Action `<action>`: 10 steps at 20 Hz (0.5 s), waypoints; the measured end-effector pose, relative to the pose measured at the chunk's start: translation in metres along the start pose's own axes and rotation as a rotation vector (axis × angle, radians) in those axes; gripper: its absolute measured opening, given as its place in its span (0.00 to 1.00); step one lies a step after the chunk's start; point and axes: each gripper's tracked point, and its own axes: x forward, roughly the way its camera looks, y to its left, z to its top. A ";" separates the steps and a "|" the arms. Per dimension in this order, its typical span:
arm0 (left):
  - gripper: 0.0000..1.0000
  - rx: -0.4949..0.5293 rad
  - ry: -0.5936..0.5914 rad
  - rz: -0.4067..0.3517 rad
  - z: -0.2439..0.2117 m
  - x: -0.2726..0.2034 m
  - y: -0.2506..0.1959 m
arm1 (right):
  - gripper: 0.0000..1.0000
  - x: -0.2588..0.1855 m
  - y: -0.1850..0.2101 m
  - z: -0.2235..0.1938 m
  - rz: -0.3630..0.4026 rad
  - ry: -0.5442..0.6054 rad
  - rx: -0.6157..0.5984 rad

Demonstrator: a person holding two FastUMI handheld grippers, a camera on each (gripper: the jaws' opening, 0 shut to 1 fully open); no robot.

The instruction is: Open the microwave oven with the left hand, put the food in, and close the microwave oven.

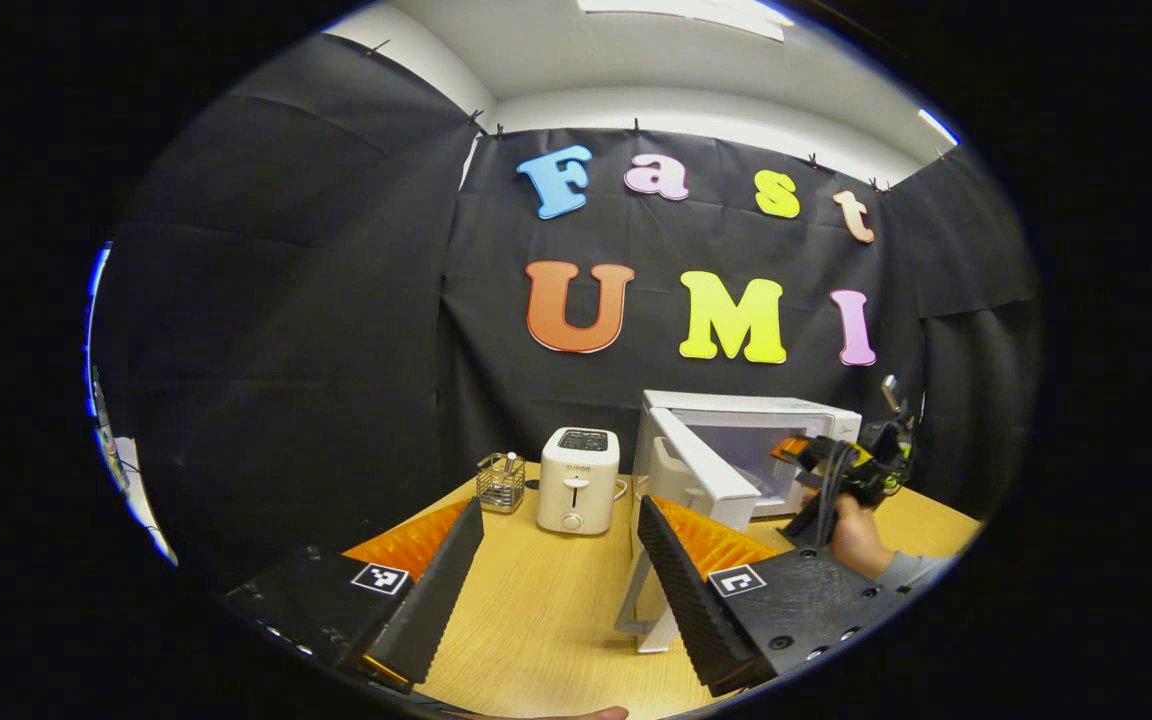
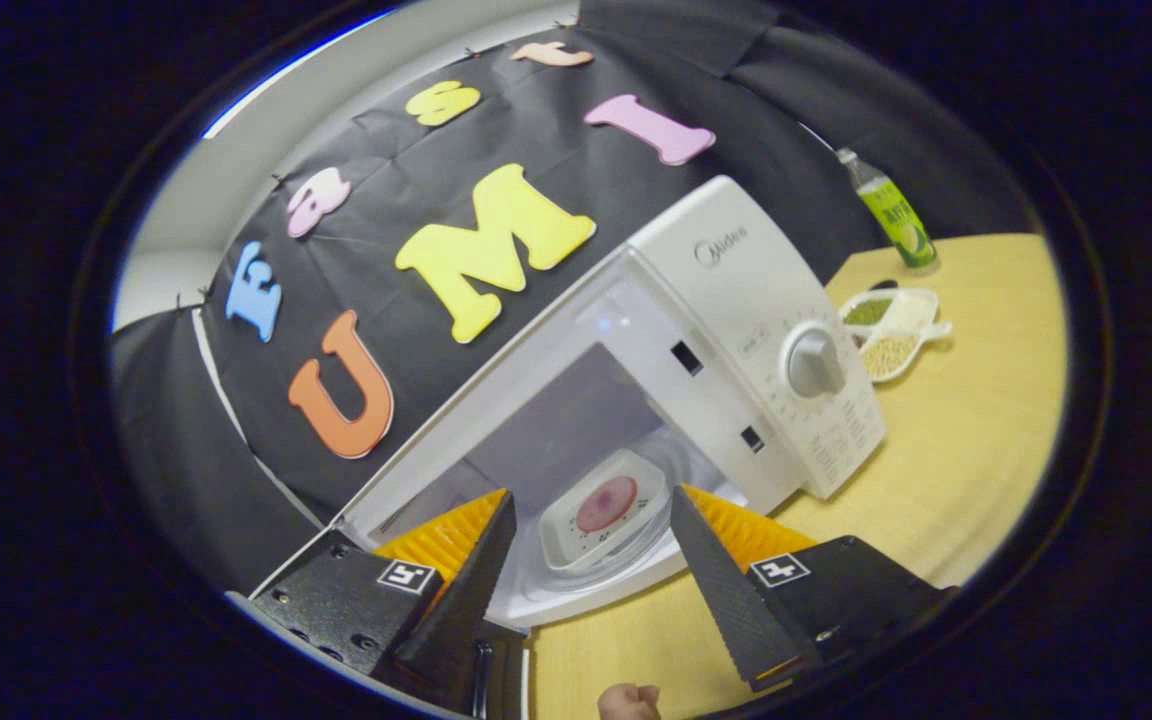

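Since the food tray (image 2: 604, 508) already sits inside the microwave (image 2: 736, 330) on the glass turntable, with the right gripper (image 2: 591, 560) spread wide just outside the opening and holding nothing, I'd say the placing part is basically done and closing is what's left. To do that well, pull the right gripper straight back clear of the opening first, then bring the left gripper (image 1: 561, 560), also wide open and empty, around the outer face of the door (image 1: 691, 480) and push near its free edge, so it swings shut without bouncing. The door stands swung out toward the desk's front edge. The tray looks squarish, so no real long axis; it lies flat, corners roughly square to the cavity walls.
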 end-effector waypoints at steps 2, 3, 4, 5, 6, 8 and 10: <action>0.88 0.002 -0.008 -0.006 -0.002 0.009 0.006 | 0.99 -0.028 0.006 0.025 0.048 -0.004 -0.054; 0.87 0.005 -0.010 -0.015 -0.004 0.014 0.006 | 0.99 -0.041 0.010 0.036 0.075 -0.001 -0.079; 0.81 0.010 -0.010 -0.012 -0.006 0.018 0.011 | 0.99 -0.055 0.013 0.045 0.097 0.006 -0.111; 0.80 0.009 -0.010 -0.019 -0.008 0.022 0.013 | 0.99 -0.070 0.014 0.054 0.115 0.012 -0.153; 0.75 -0.001 -0.002 -0.050 -0.013 0.025 0.007 | 0.88 -0.085 0.017 0.065 0.130 0.003 -0.185; 0.73 -0.018 0.003 -0.116 -0.020 0.032 0.000 | 0.99 -0.118 0.020 0.085 0.155 -0.004 -0.261; 0.64 -0.019 0.016 -0.123 -0.030 0.044 0.005 | 0.99 -0.155 0.021 0.103 0.178 -0.019 -0.337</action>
